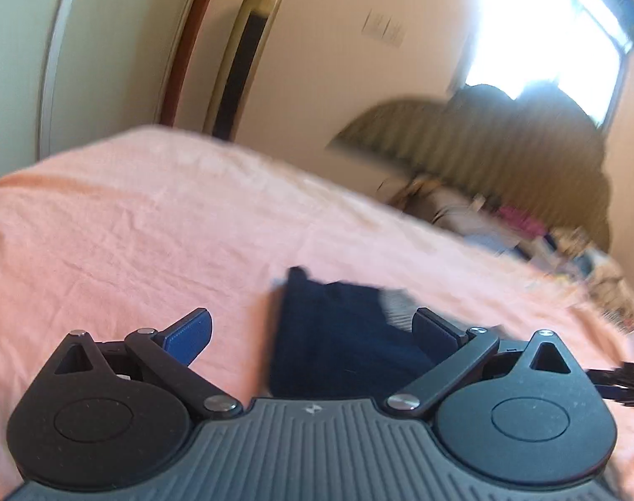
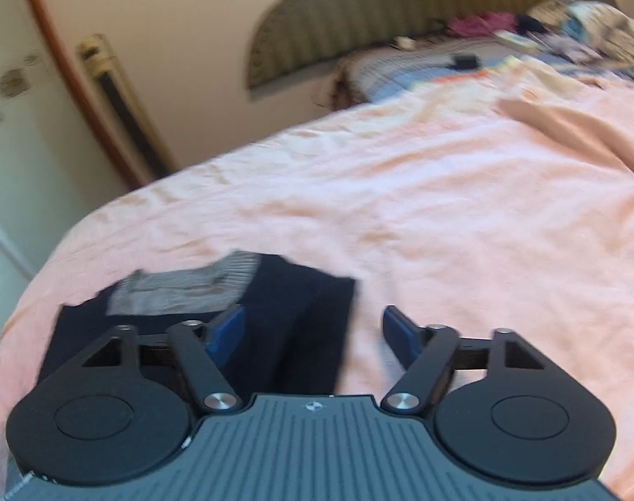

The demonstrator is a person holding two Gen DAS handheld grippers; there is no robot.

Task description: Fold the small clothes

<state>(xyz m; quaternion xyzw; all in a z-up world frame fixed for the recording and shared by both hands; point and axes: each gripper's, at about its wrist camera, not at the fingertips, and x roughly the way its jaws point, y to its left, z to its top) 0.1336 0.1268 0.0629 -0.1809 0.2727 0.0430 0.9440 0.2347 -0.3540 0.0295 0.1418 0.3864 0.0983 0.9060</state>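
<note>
Jaws apart above folded navy garment [image 2: 275,325], wrinkled sheet [image 2: 442,208].

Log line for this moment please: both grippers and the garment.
left gripper: open, empty | right gripper: open, empty | dark navy garment: folded, lying on pink bedspread, released

A pink-sheeted bed [image 2: 442,192] carries a folded navy garment [image 2: 291,317] (grey-striped band showing).

Folded garment [image 2: 275,317] lay flat on the bedspread [image 2: 442,208], near the bed's close edge. My left gripper [image 1: 312,336] sat over its left part, my right gripper [image 2: 312,332] over its right edge. Headboard [image 2: 358,12] stood behind; a clutter pile [image 2: 567,29] sat at the far end before it.
</note>
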